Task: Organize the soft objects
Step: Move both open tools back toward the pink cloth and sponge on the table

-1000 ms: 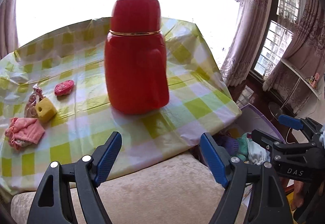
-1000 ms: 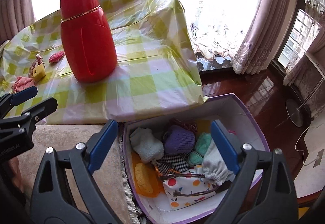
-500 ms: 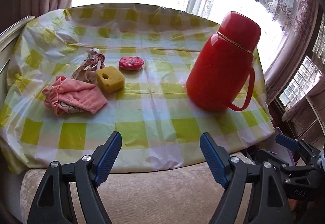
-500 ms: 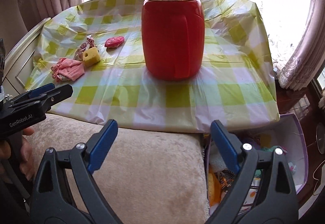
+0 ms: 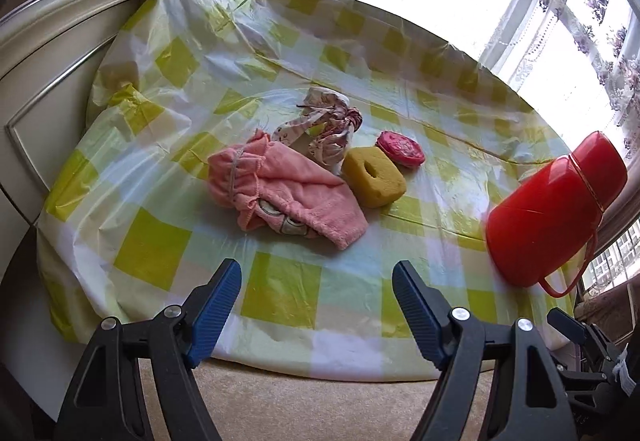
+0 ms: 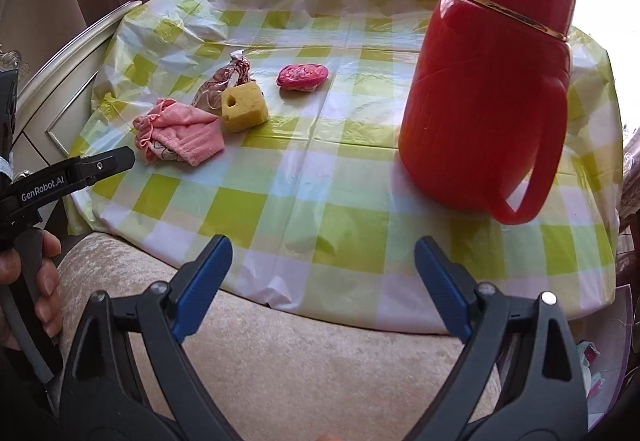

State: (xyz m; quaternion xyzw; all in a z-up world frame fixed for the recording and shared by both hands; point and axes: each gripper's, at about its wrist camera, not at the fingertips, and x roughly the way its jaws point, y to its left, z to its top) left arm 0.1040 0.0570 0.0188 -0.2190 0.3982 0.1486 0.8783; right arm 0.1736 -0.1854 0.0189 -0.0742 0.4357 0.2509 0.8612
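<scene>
On the green-checked tablecloth [image 5: 280, 293] lie a pink cloth [image 5: 288, 189] [image 6: 180, 133], a yellow sponge with a hole [image 5: 374, 177] [image 6: 244, 107], a patterned drawstring pouch [image 5: 324, 129] [image 6: 224, 81] and a small pink oval pad [image 5: 400, 149] [image 6: 302, 76], close together. My left gripper [image 5: 316, 297] is open and empty over the table's near edge, short of the pink cloth. My right gripper [image 6: 322, 281] is open and empty over the near edge, further right. The left gripper's finger [image 6: 80, 171] shows at the left of the right wrist view, a hand on its handle.
A tall red thermos jug [image 5: 556, 213] [image 6: 488, 81] with a handle stands on the right of the table. A beige cushioned seat [image 6: 280, 369] lies under both grippers. A pale cabinet [image 5: 48, 73] borders the table's left. A box corner with fabrics [image 6: 596, 361] shows at lower right.
Both grippers have swung left from the box and jug toward the cluster of soft items. The cluster now sits centred in the left wrist view, closer. Both stayed open.
</scene>
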